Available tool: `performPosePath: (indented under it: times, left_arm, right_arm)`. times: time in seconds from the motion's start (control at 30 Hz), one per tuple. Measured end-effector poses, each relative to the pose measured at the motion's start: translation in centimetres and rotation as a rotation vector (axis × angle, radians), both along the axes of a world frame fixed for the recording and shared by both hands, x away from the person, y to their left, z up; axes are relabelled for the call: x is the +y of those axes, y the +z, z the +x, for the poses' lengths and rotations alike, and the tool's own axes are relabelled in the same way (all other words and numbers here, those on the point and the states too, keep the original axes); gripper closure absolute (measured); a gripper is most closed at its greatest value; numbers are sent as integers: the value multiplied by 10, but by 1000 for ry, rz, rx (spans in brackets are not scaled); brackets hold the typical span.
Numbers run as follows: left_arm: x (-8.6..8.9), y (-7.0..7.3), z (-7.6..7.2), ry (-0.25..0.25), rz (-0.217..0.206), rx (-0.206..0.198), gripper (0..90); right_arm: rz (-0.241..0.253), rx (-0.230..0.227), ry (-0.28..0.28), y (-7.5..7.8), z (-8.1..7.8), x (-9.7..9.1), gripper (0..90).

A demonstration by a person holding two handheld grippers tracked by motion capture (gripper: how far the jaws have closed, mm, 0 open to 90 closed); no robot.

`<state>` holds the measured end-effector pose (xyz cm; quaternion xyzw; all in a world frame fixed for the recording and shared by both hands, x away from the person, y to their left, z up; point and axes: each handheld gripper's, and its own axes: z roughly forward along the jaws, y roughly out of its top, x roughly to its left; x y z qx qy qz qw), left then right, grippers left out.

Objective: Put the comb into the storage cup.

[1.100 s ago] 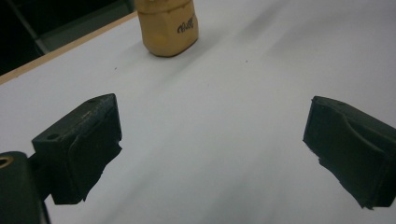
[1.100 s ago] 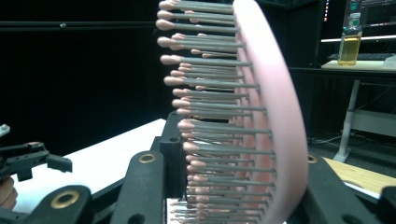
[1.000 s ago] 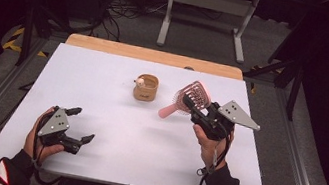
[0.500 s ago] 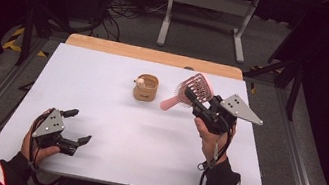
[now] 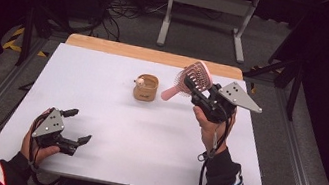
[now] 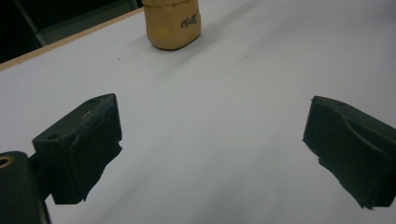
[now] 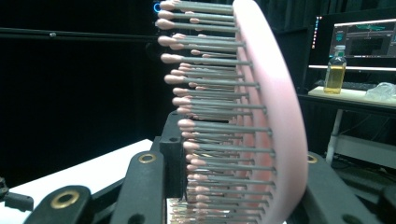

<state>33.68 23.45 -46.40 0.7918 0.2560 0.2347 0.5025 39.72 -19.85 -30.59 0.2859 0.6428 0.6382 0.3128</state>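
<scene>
Pink hairbrush (image 5: 194, 79) clamped in raised right gripper (image 5: 196, 91); left gripper (image 5: 76, 126) low, fingers spread, empty.

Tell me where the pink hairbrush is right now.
In the high view the pink hairbrush is held off the table in the right tongs, right of centre, just right of the small tan cup.

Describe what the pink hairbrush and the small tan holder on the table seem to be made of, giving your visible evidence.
Hairbrush: smooth matte pink plastic body, by its even colour; thin grey pins look like metal, with rounded pink tips. Tan holder: probably plastic or ceramic; smooth, slightly glossy wall with printed lettering.
</scene>
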Motion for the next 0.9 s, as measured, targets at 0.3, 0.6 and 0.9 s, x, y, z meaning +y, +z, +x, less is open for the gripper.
performPosePath:
  times: [0.3, 0.6, 0.9]
  left_arm:
    - [-1, -1, 1, -6, -2, 5, 52]
    - [-1, -1, 1, -6, -8, 5, 52]
    - [-1, -1, 1, -11, -6, 8, 52]
  right_arm:
    - [-5, -6, -5, 5, 8, 6, 632]
    - [-5, -10, -7, 11, 14, 12, 632]
    - [-10, -9, -8, 13, 21, 20, 632]
